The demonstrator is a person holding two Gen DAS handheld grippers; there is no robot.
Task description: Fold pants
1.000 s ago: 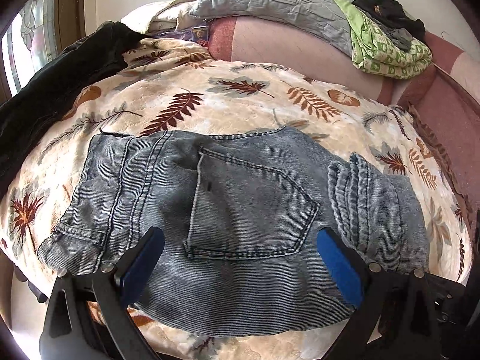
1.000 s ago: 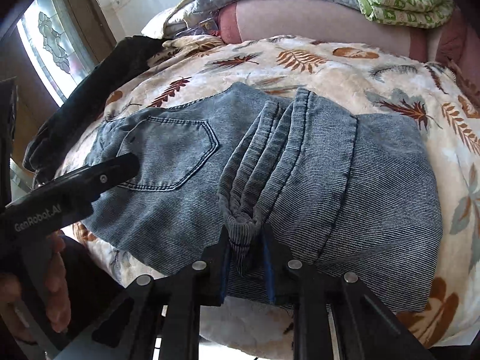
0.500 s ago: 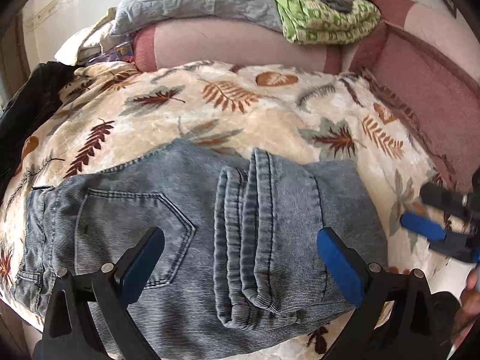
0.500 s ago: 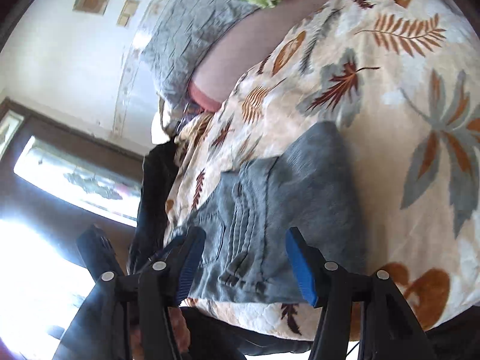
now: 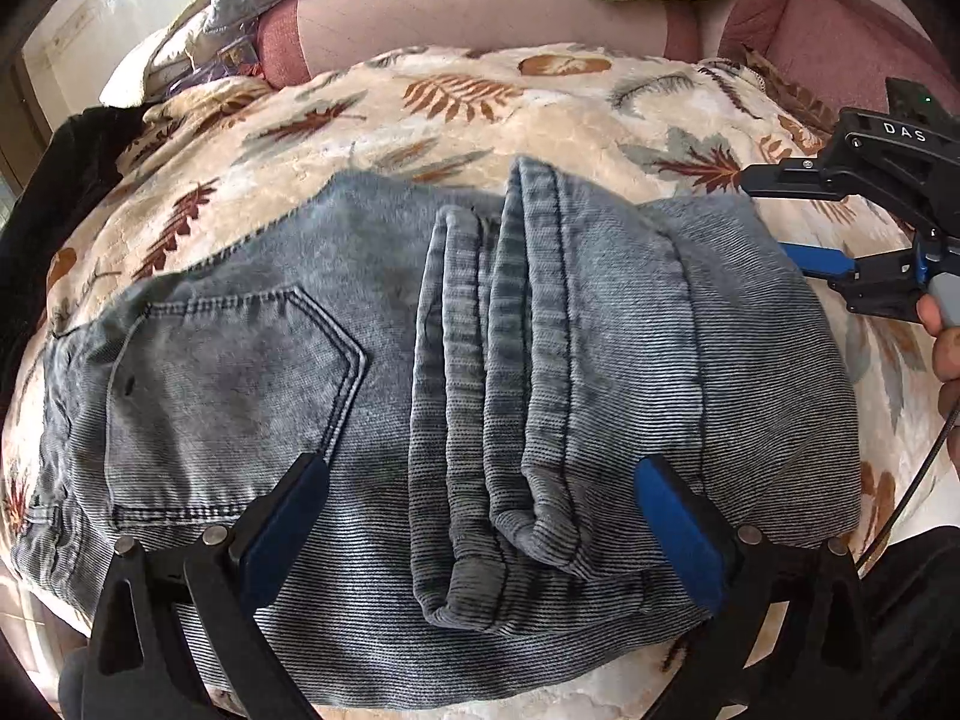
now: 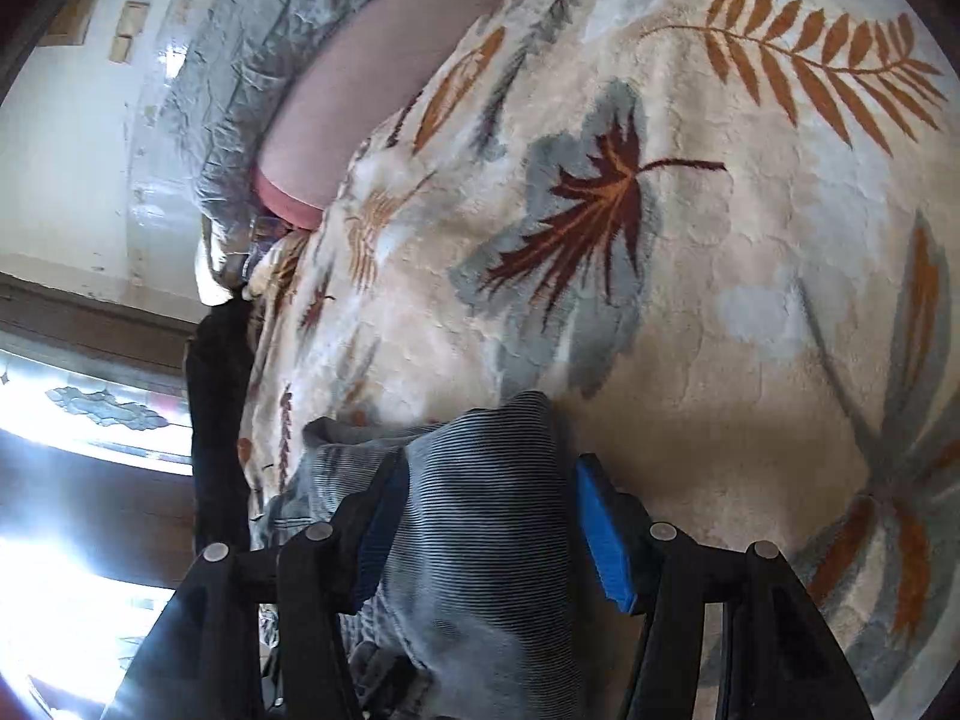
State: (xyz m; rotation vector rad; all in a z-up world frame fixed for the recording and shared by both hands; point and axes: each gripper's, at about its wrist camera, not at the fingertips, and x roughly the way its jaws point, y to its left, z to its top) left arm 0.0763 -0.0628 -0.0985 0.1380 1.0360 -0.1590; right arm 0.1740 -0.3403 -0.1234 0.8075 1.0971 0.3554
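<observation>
So the left gripper (image 5: 480, 525) is spread wide, both blue-padded fingers hanging over the near edge of the faded grey-blue denim pants (image 5: 372, 372) and pinching nothing. The right gripper (image 6: 489, 531) is part-way apart with a bunched corner of the denim sitting between its pads; whether the pads actually press it, I can't tell, looks more like lining up for a grab.

The pants lie on the cream plush blanket with rust and grey leaf print (image 5: 540, 114), already folded over once: back pocket at about 9 o'clock in the left wrist view, leg hems stacked in the middle, folded end running to 3 o'clock. My guess is we're past halfway, with one more fold of that right end over the pocket side left, plus a bit of flattening.

Left camera gives you the whole bundle and the right tool coming in from 3 o'clock. Right camera only shows that corner, lots of blanket, and a bright window (image 6: 72, 408) at 9 o'clock.
</observation>
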